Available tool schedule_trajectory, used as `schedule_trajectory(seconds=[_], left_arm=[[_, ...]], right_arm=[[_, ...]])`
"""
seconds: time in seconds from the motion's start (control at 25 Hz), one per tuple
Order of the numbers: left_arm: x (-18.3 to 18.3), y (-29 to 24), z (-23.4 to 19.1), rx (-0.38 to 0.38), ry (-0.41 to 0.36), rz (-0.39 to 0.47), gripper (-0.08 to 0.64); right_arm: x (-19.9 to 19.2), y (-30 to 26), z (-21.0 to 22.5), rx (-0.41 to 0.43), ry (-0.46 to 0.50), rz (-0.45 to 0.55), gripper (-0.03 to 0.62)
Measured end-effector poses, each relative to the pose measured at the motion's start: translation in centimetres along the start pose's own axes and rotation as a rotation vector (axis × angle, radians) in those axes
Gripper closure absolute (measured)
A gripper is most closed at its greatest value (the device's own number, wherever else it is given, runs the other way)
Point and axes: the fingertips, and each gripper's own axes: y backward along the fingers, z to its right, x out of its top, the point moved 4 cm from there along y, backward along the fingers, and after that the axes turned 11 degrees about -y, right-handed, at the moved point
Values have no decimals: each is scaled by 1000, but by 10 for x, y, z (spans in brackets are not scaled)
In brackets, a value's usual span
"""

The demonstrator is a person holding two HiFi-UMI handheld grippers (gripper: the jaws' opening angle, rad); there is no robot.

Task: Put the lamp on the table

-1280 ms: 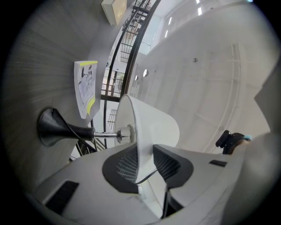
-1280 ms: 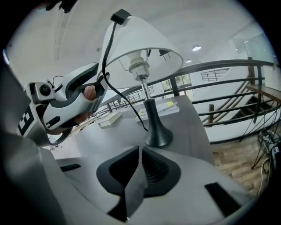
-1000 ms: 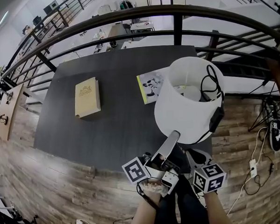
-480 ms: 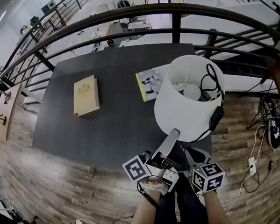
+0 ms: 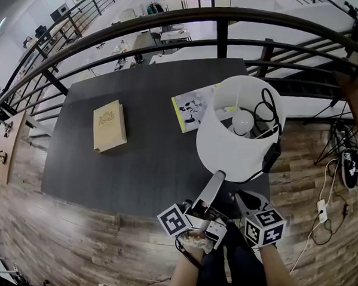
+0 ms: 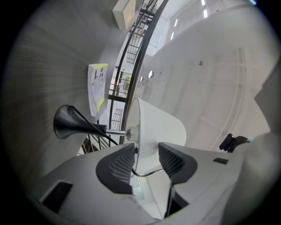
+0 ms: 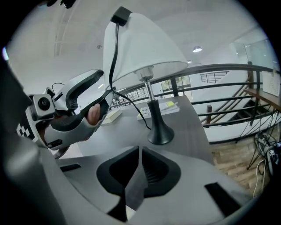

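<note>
The lamp stands upright on the dark table (image 5: 138, 171) near its front right corner, its white shade (image 5: 227, 146) over a black flared base (image 7: 160, 134). The bulb (image 5: 242, 122) shows inside the shade, and a black cord with a switch (image 5: 268, 157) hangs down the shade's side. My left gripper (image 5: 221, 178) reaches up to the shade's lower rim. Its jaws have just been opening and now stand apart, with the rim (image 6: 141, 132) between the pads but untouched. My right gripper (image 5: 245, 199) is shut on nothing, just short of the base.
A tan book (image 5: 108, 125) lies at the table's left middle. A yellow-edged magazine (image 5: 192, 107) lies behind the lamp. A dark railing (image 5: 160, 21) runs behind the table. Cables and a power strip (image 5: 323, 212) lie on the wooden floor at right.
The shade has settled a little more upright, so the bulb shows nearer its middle. Both grippers have stayed at the table's near edge.
</note>
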Motion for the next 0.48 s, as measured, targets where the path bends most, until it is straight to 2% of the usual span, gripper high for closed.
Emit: schedule_trajectory(seconds=[0.16, 0.32, 0.48], left_arm=[[-7, 9, -6, 41, -33, -50, 379], [-15, 22, -12, 66, -21, -66, 373], [-21, 39, -18, 129, -43, -93, 367]], right_arm=[[2, 1, 1, -16, -3, 3, 584], [3, 2, 1, -37, -6, 2, 586], [2, 2, -4, -28, 5, -19, 588]])
